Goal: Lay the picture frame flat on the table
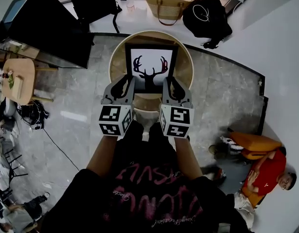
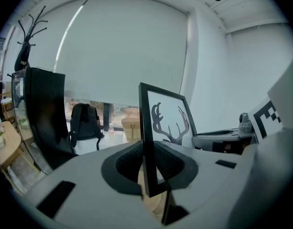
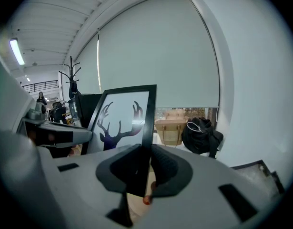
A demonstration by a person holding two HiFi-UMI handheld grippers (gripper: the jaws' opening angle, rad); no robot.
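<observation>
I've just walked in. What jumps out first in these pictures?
A black picture frame with a dark antlered deer silhouette draws the eye, at the centre of the head view over a round wooden table. The left gripper and the right gripper are clamped on its two side edges.

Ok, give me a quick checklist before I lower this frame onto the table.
1. Left gripper shut on the frame edge: ok.
2. Right gripper shut on the opposite edge: ok.
3. Frame over the table: ok.
4. Table spot under the frame free: cannot tell, the frame hides it.
5. Frame lying flat: not ok, it stands upright between the jaws.
</observation>
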